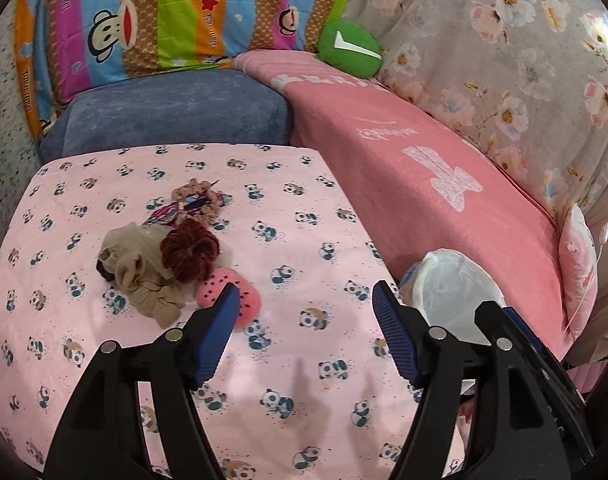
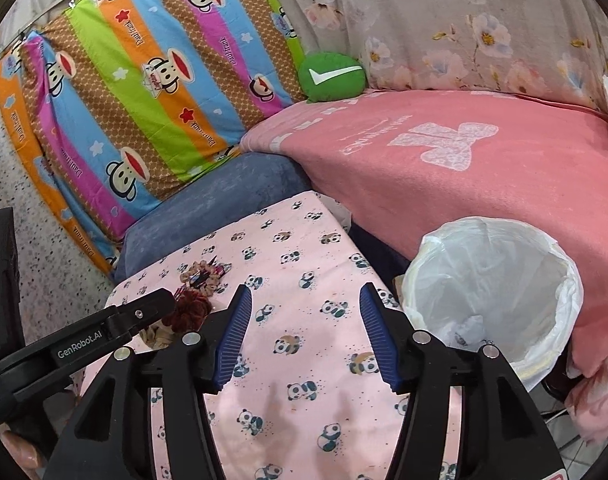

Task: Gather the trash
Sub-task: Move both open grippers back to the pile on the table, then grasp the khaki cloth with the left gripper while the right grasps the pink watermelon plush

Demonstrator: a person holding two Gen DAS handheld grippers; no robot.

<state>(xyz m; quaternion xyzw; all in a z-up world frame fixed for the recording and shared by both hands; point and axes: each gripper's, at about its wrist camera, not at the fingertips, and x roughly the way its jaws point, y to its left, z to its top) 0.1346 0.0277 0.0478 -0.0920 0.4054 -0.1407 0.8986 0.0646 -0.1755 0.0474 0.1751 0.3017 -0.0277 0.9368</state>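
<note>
A pile of small items lies on the pink panda-print cloth (image 1: 288, 240): a dark red scrunchie (image 1: 190, 254), a beige scrunchie (image 1: 144, 276), a pink dotted round piece (image 1: 230, 298) and a striped tangle (image 1: 192, 202). My left gripper (image 1: 305, 296) is open and empty, its left finger just over the pink piece. A bin lined with a white bag (image 2: 499, 288) stands right of the cloth; it also shows in the left wrist view (image 1: 451, 288). My right gripper (image 2: 305, 300) is open and empty above the cloth, left of the bin. The left gripper's body (image 2: 84, 340) shows at lower left.
A pink blanket (image 2: 483, 168) covers the bed behind the bin. A blue cushion (image 1: 176, 112), a striped monkey-print pillow (image 2: 144, 92), a green round cushion (image 2: 331, 76) and a floral cover (image 1: 503, 40) sit at the back. Speckled floor (image 2: 32, 200) lies on the left.
</note>
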